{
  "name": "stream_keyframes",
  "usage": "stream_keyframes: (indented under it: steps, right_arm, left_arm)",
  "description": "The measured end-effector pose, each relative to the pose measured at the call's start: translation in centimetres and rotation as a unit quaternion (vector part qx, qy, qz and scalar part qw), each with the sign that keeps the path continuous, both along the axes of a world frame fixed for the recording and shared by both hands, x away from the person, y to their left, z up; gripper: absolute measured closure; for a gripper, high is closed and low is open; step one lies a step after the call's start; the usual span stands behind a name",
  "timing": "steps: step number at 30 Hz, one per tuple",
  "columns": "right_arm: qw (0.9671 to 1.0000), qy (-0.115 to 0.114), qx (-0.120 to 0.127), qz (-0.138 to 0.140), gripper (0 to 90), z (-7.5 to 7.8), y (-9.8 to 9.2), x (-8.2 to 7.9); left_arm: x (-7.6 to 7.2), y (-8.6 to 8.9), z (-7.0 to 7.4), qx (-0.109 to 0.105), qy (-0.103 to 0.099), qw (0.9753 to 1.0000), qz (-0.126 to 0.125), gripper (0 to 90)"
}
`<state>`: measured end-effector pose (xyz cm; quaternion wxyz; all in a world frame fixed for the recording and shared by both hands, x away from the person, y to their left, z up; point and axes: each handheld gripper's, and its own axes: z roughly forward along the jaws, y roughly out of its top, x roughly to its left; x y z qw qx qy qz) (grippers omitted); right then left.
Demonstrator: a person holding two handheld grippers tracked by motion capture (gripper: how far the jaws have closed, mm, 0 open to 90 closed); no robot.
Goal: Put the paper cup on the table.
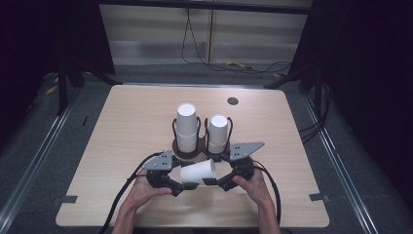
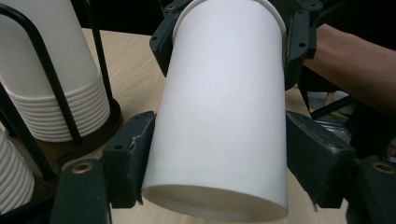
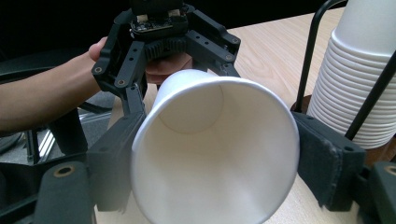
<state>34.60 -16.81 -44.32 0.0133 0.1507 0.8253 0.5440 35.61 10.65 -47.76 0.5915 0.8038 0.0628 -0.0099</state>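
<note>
- Pale wooden table, ringed by dark curtains, carries a dark wire rack of stacked white paper cups.
- Just before that rack, one white paper cup lies sideways, airborne.
- Left gripper clasps its base end; right gripper clasps the rim.
- Light, thin-walled, easily crushed: best held gently, mid-wall.

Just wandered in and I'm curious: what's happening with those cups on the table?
A person holds one white paper cup on its side just above the table, between two hand-held grippers. The left gripper clamps the closed bottom end, the right gripper the open rim end. Behind it, two stacks of cups stand in a black wire holder.
</note>
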Motion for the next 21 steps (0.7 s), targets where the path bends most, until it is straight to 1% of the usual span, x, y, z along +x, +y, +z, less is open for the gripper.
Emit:
stream_keyframes:
  steps: [2, 5, 9, 11, 14, 15, 16, 17, 18, 21]
  right_arm:
    - [1.0, -0.003, -0.002, -0.004, 22.4, 0.1, 0.0, 0.0]
    - [1.0, -0.003, -0.001, -0.009, 22.6, 0.2, -0.2, -0.1]
    - [0.9998, -0.007, 0.002, -0.018, 22.7, 0.4, -0.4, -0.1]
    - [0.9997, -0.006, -0.001, -0.025, 22.7, 0.5, -0.6, -0.1]
    - [0.9993, -0.006, -0.007, -0.037, 22.6, 0.6, -0.8, -0.1]
    - [0.9991, -0.006, -0.007, -0.043, 22.7, 0.6, -0.9, -0.1]
    - [0.9989, -0.005, -0.009, -0.046, 22.7, 0.7, -1.0, -0.2]
    - [0.9987, -0.007, -0.008, -0.05, 22.6, 0.8, -1.1, -0.2]
    - [0.9985, -0.007, -0.009, -0.053, 22.7, 0.8, -1.2, -0.2]
    - [0.9978, -0.006, -0.011, -0.064, 22.6, 1.0, -1.5, -0.2]
  left_arm:
    - [0.1, 0.1, 0.1, -0.006, 0.007, 0.9999, 0.009, 26.6]
    - [0.1, 0.2, 0.1, -0.004, 0.004, 0.9999, 0.016, 23.5]
    - [0.1, 0.3, 0.1, 0.013, 0.0, 0.9994, 0.032, 17.9]
    - [0.1, 0.3, 0.1, 0.014, 0.002, 0.9991, 0.039, 15.7]
    - [0.1, 0.4, 0.0, 0.019, -0.001, 0.9986, 0.048, 15.6]
    - [0.0, 0.4, 0.0, 0.015, -0.002, 0.9985, 0.053, 15.6]
    - [-0.1, 0.5, -0.1, 0.018, -0.006, 0.9981, 0.059, 15.5]
    - [-0.1, 0.6, -0.2, 0.017, -0.007, 0.9978, 0.063, 15.6]
    - [-0.1, 0.7, -0.3, 0.017, -0.002, 0.9974, 0.07, 15.6]
    - [0.1, 1.2, -0.4, 0.021, -0.005, 0.9949, 0.098, 15.6]
